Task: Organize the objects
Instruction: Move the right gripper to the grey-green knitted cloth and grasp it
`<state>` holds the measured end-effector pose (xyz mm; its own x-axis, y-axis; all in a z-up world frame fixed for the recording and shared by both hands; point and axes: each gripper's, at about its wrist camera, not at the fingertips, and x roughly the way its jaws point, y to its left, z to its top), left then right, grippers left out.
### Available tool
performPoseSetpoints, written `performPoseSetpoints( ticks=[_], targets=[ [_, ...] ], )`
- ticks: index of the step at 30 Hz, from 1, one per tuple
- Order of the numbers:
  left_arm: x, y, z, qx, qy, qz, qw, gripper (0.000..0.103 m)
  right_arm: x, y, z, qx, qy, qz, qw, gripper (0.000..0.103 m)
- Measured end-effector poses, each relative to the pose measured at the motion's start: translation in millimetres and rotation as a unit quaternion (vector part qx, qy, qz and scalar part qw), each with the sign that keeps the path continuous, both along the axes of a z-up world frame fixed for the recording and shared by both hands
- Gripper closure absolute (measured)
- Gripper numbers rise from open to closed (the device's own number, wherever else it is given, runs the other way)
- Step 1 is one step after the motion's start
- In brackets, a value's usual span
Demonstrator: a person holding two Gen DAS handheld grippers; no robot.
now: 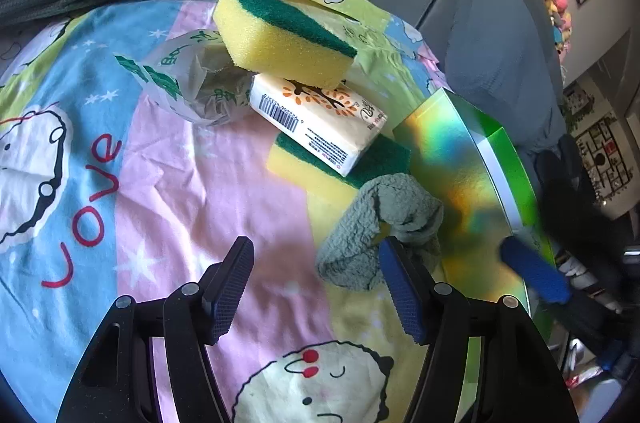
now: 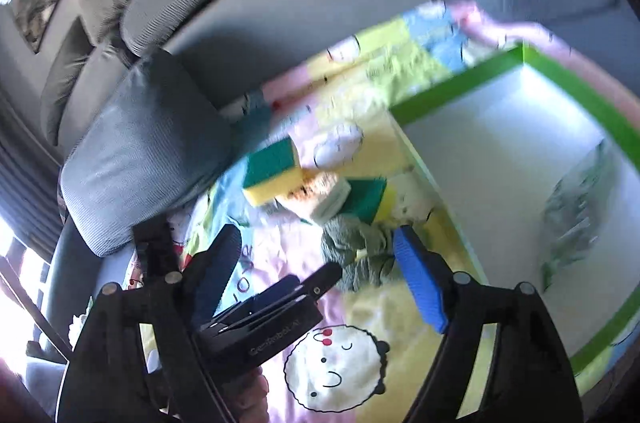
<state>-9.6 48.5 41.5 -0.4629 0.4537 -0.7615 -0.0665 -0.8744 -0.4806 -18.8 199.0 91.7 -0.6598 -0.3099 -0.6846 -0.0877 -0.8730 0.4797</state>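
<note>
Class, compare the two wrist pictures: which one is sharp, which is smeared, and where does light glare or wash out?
Left wrist view: sharp; the shiny green cardboard box throws rainbow glare on its outer wall, and the fisheye bends its edge. Right wrist view: motion-smeared throughout; the box's white inside is nearly blown out, and the yellow-and-green sponge is soft.

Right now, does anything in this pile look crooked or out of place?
Yes. The top sponge sits tilted on the tissue pack, which leans on a second sponge. Only a plastic bag lies in the box.
</note>
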Motion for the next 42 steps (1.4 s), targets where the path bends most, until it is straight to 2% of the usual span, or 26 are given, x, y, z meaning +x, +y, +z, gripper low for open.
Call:
performPoseSetpoints(
  ticks=[2, 3, 6, 11, 13, 15, 16, 18, 21, 23, 25, 29, 34, 37, 39, 41, 42],
  targets=[
    [-1.6, 0.2, -2.5, 0.002, 0.001, 0.004, 1.0000, 0.037, -13.7, 4.2, -19.8, -0.010, -0.040, -0.004, 0.999, 0.028],
    [-2.6, 0.5, -4.3, 0.006, -0.001, 0.003, 1.0000, 0.037, -18.8, 4.2, -28.5, -0.018, -0.052, -0.005, 0.998, 0.038],
    [-4.7, 2.8, -8.5, 0.015, -0.005, -0.004, 0.9999, 0.037, -27.2, 2.4, -44.4, -0.023, -0.080, -0.007, 0.996, 0.038],
    [-7.8, 8.4, -9.5, 0.009, 0.004, -0.015, 0.9998, 0.037, -37.0, 4.9, -60.1, -0.033, -0.104, -0.023, 0.994, 0.037],
    [-7.5, 10.0, -9.8, 0.004, 0.007, -0.020, 0.9998, 0.044, -40.9, 3.2, -65.5, -0.032, -0.111, -0.027, 0.993, 0.037],
    [-8.1, 12.2, -11.0, 0.006, 0.006, -0.033, 0.9994, 0.063, -46.5, 4.9, -70.1, -0.036, -0.120, -0.023, 0.992, 0.036],
    [-8.9, 12.5, -12.1, 0.011, 0.002, -0.038, 0.9992, 0.065, -46.4, 6.7, -73.0, -0.044, -0.123, -0.020, 0.991, 0.038],
    [-7.8, 13.0, -10.5, 0.008, -0.001, -0.044, 0.9990, 0.067, -46.2, 10.4, -77.2, -0.073, -0.126, -0.012, 0.989, 0.057],
    [-1.6, 10.1, -3.1, -0.018, -0.007, -0.037, 0.9991, 0.067, -45.0, 10.5, -82.2, -0.108, -0.139, -0.004, 0.984, 0.070],
    [7.9, 6.2, 1.3, -0.046, -0.022, -0.015, 0.9986, 0.067, -43.9, 7.0, -85.1, -0.137, -0.147, 0.008, 0.980, 0.080],
    [13.8, -0.8, 7.9, -0.041, -0.020, -0.004, 0.9990, 0.067, -42.7, 0.7, -86.5, -0.169, -0.151, 0.023, 0.974, 0.081],
    [15.5, -24.0, 10.7, -0.022, -0.022, 0.016, 0.9994, 0.067, -41.0, -20.3, -75.0, -0.170, -0.141, 0.047, 0.974, 0.081],
    [12.4, -29.4, 1.3, -0.036, -0.045, 0.030, 0.9979, 0.067, -42.8, -37.5, -62.4, -0.140, -0.147, 0.071, 0.977, 0.076],
    [15.4, -32.7, -0.9, -0.030, -0.052, 0.026, 0.9978, 0.067, -39.8, -40.4, -45.5, -0.123, -0.121, 0.070, 0.982, 0.058],
    [15.8, -26.8, -0.6, -0.033, -0.052, 0.020, 0.9979, 0.067, -37.6, -36.5, -32.3, -0.089, -0.091, 0.053, 0.990, 0.038],
    [15.7, -24.5, -1.8, -0.033, -0.053, 0.016, 0.9979, 0.067, -35.9, -30.2, -26.8, -0.057, -0.073, 0.033, 0.995, 0.030],
    [15.5, -23.8, -2.8, -0.032, -0.055, 0.015, 0.9978, 0.067, -36.3, -24.3, -28.1, -0.048, -0.073, 0.025, 0.996, 0.030]
  ],
)
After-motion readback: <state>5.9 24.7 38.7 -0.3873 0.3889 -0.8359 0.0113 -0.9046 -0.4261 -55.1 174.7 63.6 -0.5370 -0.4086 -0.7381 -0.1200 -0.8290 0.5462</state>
